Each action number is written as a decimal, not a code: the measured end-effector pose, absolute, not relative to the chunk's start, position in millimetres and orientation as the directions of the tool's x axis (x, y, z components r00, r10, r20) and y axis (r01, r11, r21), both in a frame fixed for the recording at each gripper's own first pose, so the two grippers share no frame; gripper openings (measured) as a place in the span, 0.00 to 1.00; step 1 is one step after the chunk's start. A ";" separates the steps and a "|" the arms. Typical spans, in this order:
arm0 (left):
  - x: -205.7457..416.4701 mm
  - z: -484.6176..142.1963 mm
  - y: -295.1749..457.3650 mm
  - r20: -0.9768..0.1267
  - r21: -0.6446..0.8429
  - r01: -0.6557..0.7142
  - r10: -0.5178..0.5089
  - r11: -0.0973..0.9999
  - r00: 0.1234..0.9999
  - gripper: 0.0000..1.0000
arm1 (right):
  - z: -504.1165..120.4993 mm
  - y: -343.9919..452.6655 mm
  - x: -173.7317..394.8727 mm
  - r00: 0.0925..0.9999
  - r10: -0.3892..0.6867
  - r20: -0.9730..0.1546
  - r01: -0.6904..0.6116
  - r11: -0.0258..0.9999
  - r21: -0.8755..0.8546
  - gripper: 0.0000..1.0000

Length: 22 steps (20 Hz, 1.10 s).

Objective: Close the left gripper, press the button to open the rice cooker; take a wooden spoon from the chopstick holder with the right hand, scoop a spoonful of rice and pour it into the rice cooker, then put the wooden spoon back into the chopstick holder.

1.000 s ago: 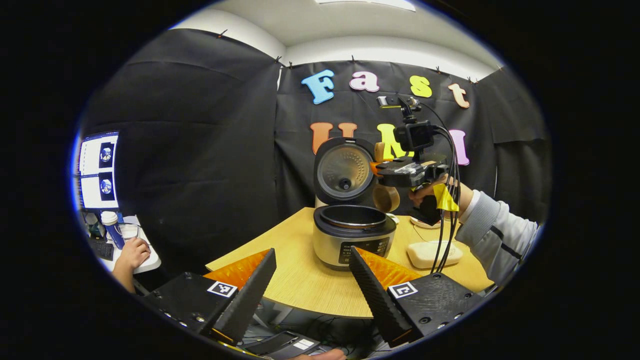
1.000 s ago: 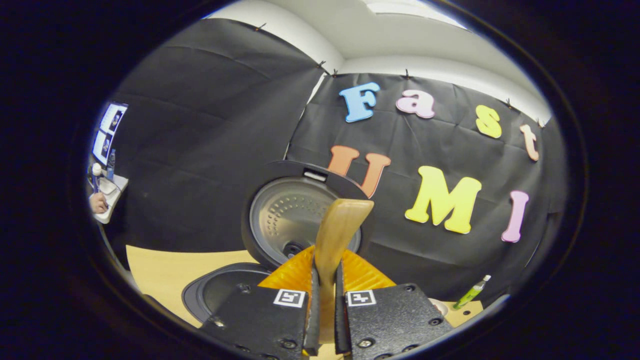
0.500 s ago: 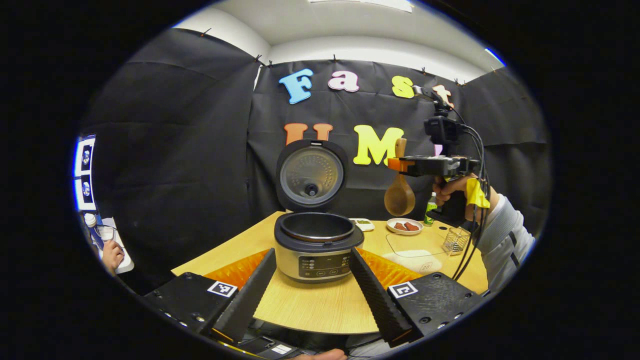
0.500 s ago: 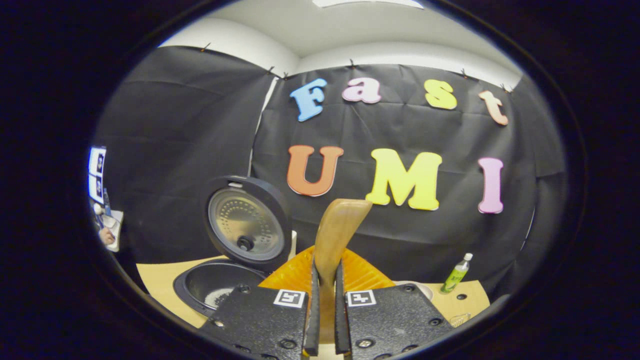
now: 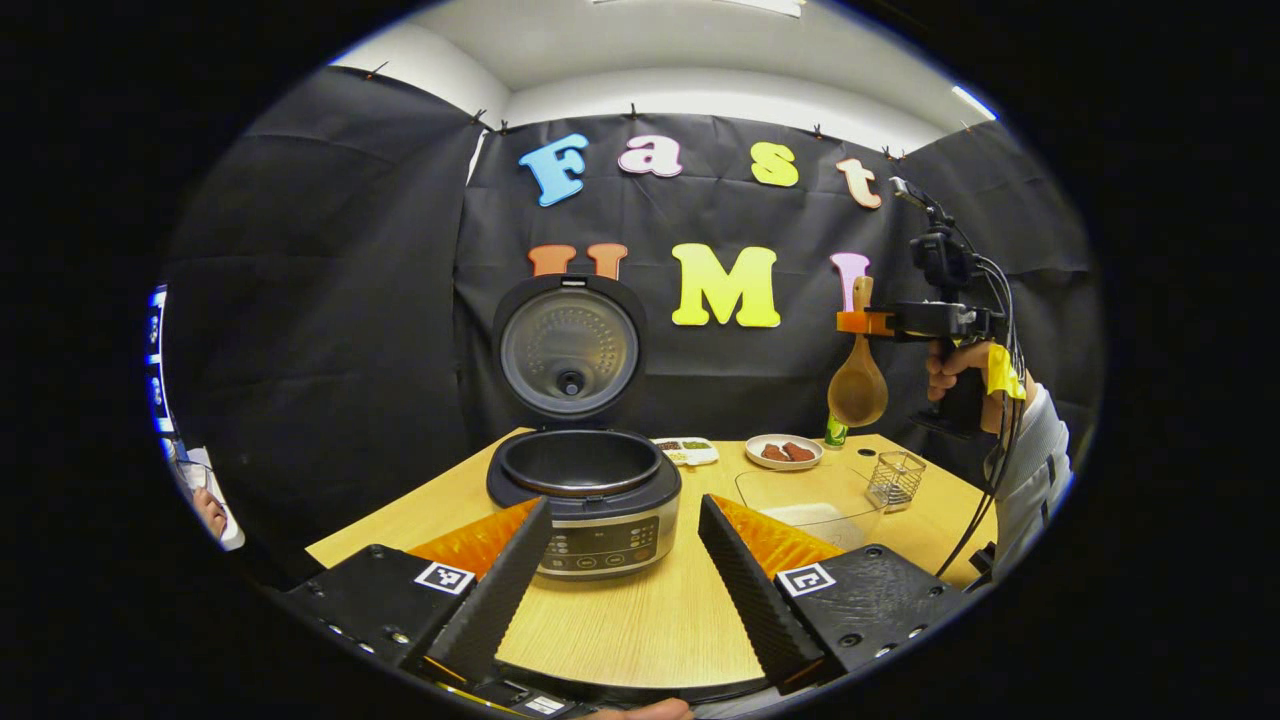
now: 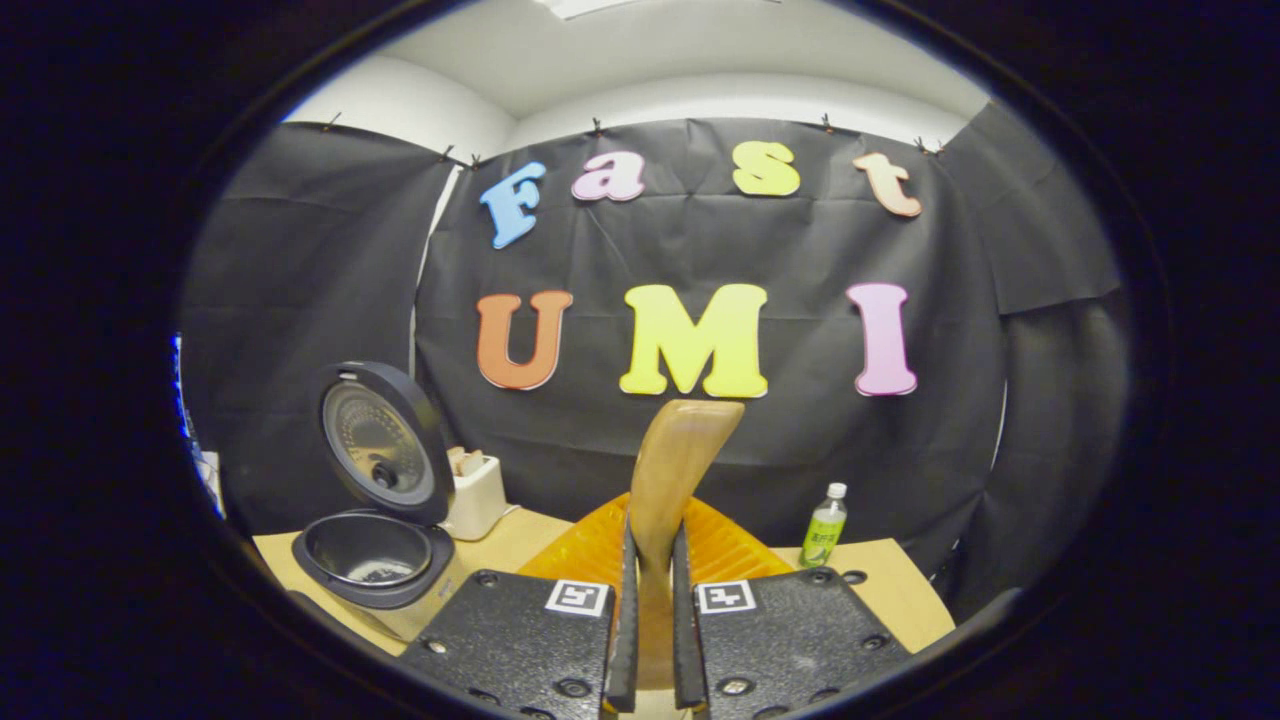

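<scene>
Right gripper (image 6: 648, 640) is clamped on the wooden spoon (image 6: 672, 480) handle, both fingers pressing it, handle end sticking up past the fingers. From the left gripper view the same right gripper (image 5: 868, 322) is held high in a hand (image 5: 950, 365), spoon (image 5: 858, 385) hanging bowl-down, above and just left of the wire chopstick holder (image 5: 895, 480), apart from it. Left gripper (image 5: 620, 590) is wide open, holding nothing, low at the near edge of the surface (image 5: 650, 625). Rice cooker (image 5: 583, 500) sits between its fingers farther back, lid up, inner pot exposed. Behind: small plate (image 5: 783, 452) with brown pieces, green bottle (image 6: 824, 525), clear tray (image 5: 800, 495).
</scene>
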<state>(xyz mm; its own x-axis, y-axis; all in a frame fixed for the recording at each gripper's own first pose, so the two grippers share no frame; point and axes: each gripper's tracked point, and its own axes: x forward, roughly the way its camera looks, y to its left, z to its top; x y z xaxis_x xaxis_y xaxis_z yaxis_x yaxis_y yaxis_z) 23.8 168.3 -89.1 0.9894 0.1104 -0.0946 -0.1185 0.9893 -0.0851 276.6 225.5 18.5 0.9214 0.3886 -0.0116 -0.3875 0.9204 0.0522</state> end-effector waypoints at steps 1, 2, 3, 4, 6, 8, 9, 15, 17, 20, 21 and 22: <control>26.5 -87.4 168.9 -0.089 -0.086 -0.122 0.115 0.989 0.989 0.95 | 17.4 216.2 280.8 0.926 0.378 -0.014 -0.376 0.925 0.058 0.19; 28.5 -85.8 168.2 -0.081 -0.089 -0.130 0.123 0.988 0.989 0.94 | 16.7 205.7 284.8 0.932 0.363 -0.009 -0.361 0.930 0.071 0.19; 31.4 -83.5 170.1 -0.071 -0.094 -0.135 0.129 0.986 0.989 0.95 | 15.7 196.6 289.2 0.938 0.347 -0.007 -0.345 0.935 0.084 0.19; 33.1 -81.1 171.0 -0.063 -0.101 -0.139 0.133 0.985 0.989 0.95 | 12.7 187.7 291.7 0.943 0.331 -0.009 -0.329 0.940 0.092 0.19; 38.8 -77.4 173.9 -0.052 -0.122 -0.144 0.138 0.982 0.989 0.94 | 4.8 170.4 299.1 0.953 0.301 -0.020 -0.298 0.950 0.087 0.19; 42.3 -72.7 178.6 -0.034 -0.140 -0.152 0.149 0.978 0.988 0.94 | -1.7 148.1 307.8 0.967 0.255 -0.027 -0.252 0.964 0.081 0.19; 44.0 -70.1 182.4 -0.024 -0.147 -0.157 0.156 0.977 0.988 0.94 | -6.2 137.8 312.3 0.972 0.231 -0.031 -0.228 0.970 0.088 0.19; 51.5 -61.0 200.5 0.012 -0.207 -0.183 0.190 0.961 0.982 0.95 | -50.8 89.7 337.9 0.981 0.161 -0.107 -0.144 0.978 0.154 0.20; 52.4 -62.3 205.3 0.017 -0.217 -0.191 0.200 0.957 0.980 0.94 | -62.6 81.2 343.2 0.981 0.145 -0.129 -0.124 0.980 0.158 0.20; 47.6 -72.3 205.5 0.010 -0.188 -0.187 0.193 0.964 0.981 0.94 | -75.9 75.5 348.2 0.979 0.134 -0.154 -0.111 0.982 0.150 0.22; 46.7 -74.4 207.4 0.008 -0.172 -0.197 0.202 0.965 0.979 0.95 | -77.5 73.9 349.1 0.978 0.134 -0.158 -0.110 0.982 0.153 0.23; 45.2 -76.3 208.6 0.006 -0.160 -0.204 0.207 0.966 0.978 0.95 | -79.8 73.4 350.2 0.977 0.141 -0.160 -0.114 0.980 0.164 0.23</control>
